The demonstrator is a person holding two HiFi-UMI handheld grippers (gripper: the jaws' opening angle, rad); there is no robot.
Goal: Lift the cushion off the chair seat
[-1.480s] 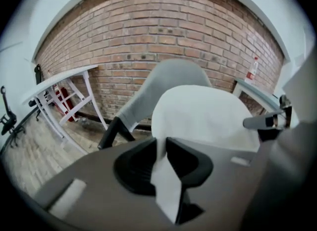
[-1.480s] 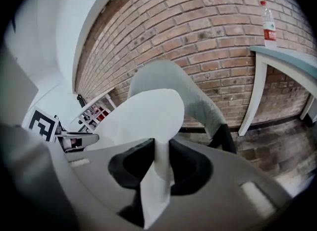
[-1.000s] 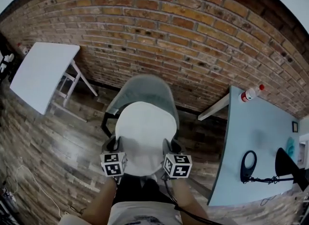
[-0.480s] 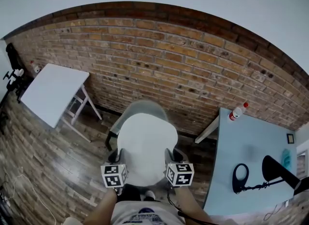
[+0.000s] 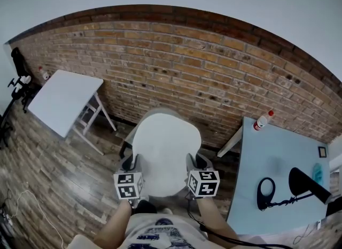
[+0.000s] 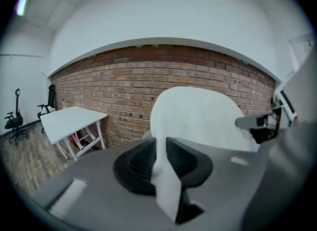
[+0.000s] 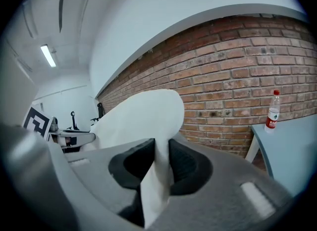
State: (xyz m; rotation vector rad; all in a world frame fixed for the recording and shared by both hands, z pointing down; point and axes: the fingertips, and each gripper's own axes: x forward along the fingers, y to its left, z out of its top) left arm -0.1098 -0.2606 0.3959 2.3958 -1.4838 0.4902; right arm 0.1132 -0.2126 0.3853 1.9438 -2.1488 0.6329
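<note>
Left claw [image 6: 166, 158]: closed on the left edge of the cushion [image 5: 164, 154]; the white cloth is pinched between its two dark pads.
Right claw [image 7: 159, 163]: closed in the same way on the right edge of the cushion, and a fold of cloth hangs down out of the jaws.
Cushion: white and rounded. It stretches forward from both claws and fills the space between them, and its far end is raised against the wall.
Chair [image 5: 158, 113]: grey, directly ahead of the claws and below the cushion. Only the top of its back shows past the far edge of the cushion.
In the way: the cushion hides the seat in the head view, so I cannot tell how the two stand to each other.
Brick wall [image 5: 187, 66]: ahead of both claws, behind the chair.
White table [image 5: 64, 101]: well apart to the left of the left claw, close to the wall.
Blue-grey table [image 5: 278, 157]: near, to the right of the right claw.
Bottle [image 7: 271, 110]: red cap, upright on the far corner of the blue-grey table, ahead and right of the right claw.
Black ring [image 5: 265, 193]: flat on the same table, right of the right claw.
</note>
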